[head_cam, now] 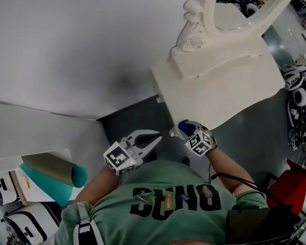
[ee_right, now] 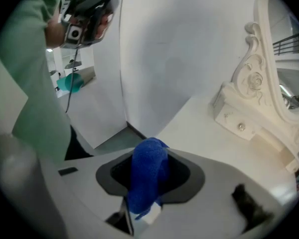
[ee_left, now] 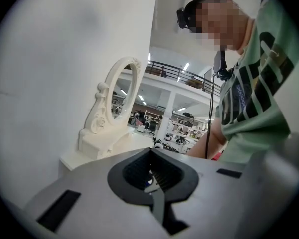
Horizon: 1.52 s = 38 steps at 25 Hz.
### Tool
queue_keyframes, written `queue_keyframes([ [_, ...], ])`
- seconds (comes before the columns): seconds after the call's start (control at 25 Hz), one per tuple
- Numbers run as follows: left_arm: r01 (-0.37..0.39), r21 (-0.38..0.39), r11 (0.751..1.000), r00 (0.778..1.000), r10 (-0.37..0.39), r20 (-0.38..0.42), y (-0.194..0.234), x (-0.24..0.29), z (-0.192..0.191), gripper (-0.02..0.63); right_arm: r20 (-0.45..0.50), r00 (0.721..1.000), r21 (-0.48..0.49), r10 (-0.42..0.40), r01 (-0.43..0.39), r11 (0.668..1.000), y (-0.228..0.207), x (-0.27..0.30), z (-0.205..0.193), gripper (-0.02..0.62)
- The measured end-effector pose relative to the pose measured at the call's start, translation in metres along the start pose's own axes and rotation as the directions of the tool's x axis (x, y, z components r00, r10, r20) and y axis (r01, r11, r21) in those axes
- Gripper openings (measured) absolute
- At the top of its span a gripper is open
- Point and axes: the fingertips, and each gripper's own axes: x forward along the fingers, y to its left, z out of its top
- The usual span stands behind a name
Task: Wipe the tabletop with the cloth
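cloth, blue and bunched into a thick roll, stands clamped between the jaws of the right gripper, which is held just off the edge of the white tabletop farthest from the oval mirror. the roll's long axis runs out along the jaws, its free rounded end pointing toward the mirror across the bare white surface. in the right gripper view the tabletop opens ahead of the cloth and runs on to the mirror's carved stand, with a strip of dark floor showing on the side away from the mirror. the cloth appears to hang clear of the surface; no view shows it pressed down. the left gripper hovers over the dark floor, farther from the mirror than its partner and clear of the tabletop, its jaws brought together at the tips around an empty hollow with nothing between them. the right gripper is plainly the nearer of the two to the work, and the coming move looks to turn on one relation: the surface lies ahead of and below the cloth's free end, so the roll would need to be tipped down and carried toward the mirror to make contact. wiping appears not yet begun. the person, in a green shirt, stands at the side of the tabletop opposite the mirror.
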Motion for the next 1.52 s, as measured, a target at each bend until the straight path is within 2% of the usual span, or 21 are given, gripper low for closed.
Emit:
queue_keyframes([
  [0.12, -0.06, -0.028, 0.998, 0.998, 0.061, 0.015, 0.042, -0.028, 0.0, 0.009, 0.046, 0.99, 0.004, -0.13, 0.13, 0.992, -0.086, 0.031, 0.071, 0.13],
  [0.24, -0.112, -0.062, 0.992, 0.994, 0.113, 0.01, 0.086, -0.065, -0.006, 0.009, 0.041, 0.961, 0.014, -0.273, 0.273, 0.962, -0.172, 0.075, 0.141, 0.13],
  [0.32, -0.135, -0.08, 0.988, 0.991, 0.136, 0.011, 0.113, -0.089, -0.008, 0.009, -0.064, 0.926, 0.009, -0.372, 0.373, 0.928, -0.21, 0.101, 0.165, 0.132],
  [0.36, -0.144, -0.089, 0.986, 0.989, 0.146, 0.016, 0.125, -0.1, -0.009, 0.009, -0.139, 0.901, -0.028, -0.41, 0.411, 0.911, -0.219, 0.112, 0.17, 0.13],
  [0.4, -0.153, -0.1, 0.983, 0.988, 0.156, 0.021, 0.136, -0.11, -0.01, 0.009, -0.2, 0.875, -0.107, -0.441, 0.428, 0.897, -0.222, 0.122, 0.174, 0.132],
  [0.48, -0.165, -0.132, 0.977, 0.985, 0.171, 0.034, 0.157, -0.127, -0.013, 0.009, -0.268, 0.833, -0.285, -0.484, 0.411, 0.866, -0.222, 0.143, 0.18, 0.133],
  [0.52, -0.164, -0.146, 0.976, 0.984, 0.172, 0.044, 0.165, -0.133, -0.013, 0.009, -0.285, 0.824, -0.321, -0.49, 0.399, 0.859, -0.223, 0.153, 0.183, 0.133],
  [0.68, -0.156, -0.163, 0.974, 0.983, 0.169, 0.069, 0.187, -0.149, -0.01, 0.009, -0.317, 0.795, -0.362, -0.517, 0.403, 0.841, -0.242, 0.172, 0.205, 0.133],
  [0.84, -0.168, -0.183, 0.969, 0.982, 0.18, 0.053, 0.198, -0.153, -0.015, 0.008, -0.401, 0.738, -0.455, -0.543, 0.353, 0.817, -0.265, 0.19, 0.198, 0.133],
  [0.92, -0.166, -0.189, 0.968, 0.983, 0.177, 0.047, 0.199, -0.153, -0.018, 0.009, -0.418, 0.712, -0.513, -0.564, 0.328, 0.793, -0.267, 0.195, 0.192, 0.13],
  [1.0, -0.163, -0.184, 0.969, 0.984, 0.173, 0.038, 0.2, -0.152, -0.02, 0.009, -0.41, 0.708, -0.543, -0.575, 0.317, 0.777, -0.266, 0.197, 0.191, 0.126],
  [1.16, -0.144, -0.17, 0.975, 0.988, 0.152, 0.039, 0.188, -0.138, -0.017, 0.009, -0.434, 0.714, -0.535, -0.549, 0.286, 0.795, -0.253, 0.188, 0.178, 0.121],
  [1.32, -0.109, -0.138, 0.984, 0.993, 0.114, 0.029, 0.163, -0.118, -0.014, 0.009, -0.436, 0.717, -0.555, -0.543, 0.261, 0.79, -0.215, 0.16, 0.144, 0.12],
  [1.4, -0.086, -0.119, 0.989, 0.996, 0.089, 0.02, 0.142, -0.101, -0.014, 0.009, -0.434, 0.734, -0.527, -0.523, 0.264, 0.808, -0.192, 0.14, 0.12, 0.118],
  [1.52, -0.044, -0.088, 0.995, 0.999, 0.045, 0.012, 0.101, -0.07, -0.013, 0.009, -0.429, 0.774, -0.43, -0.465, 0.278, 0.859, -0.154, 0.098, 0.07, 0.118],
])
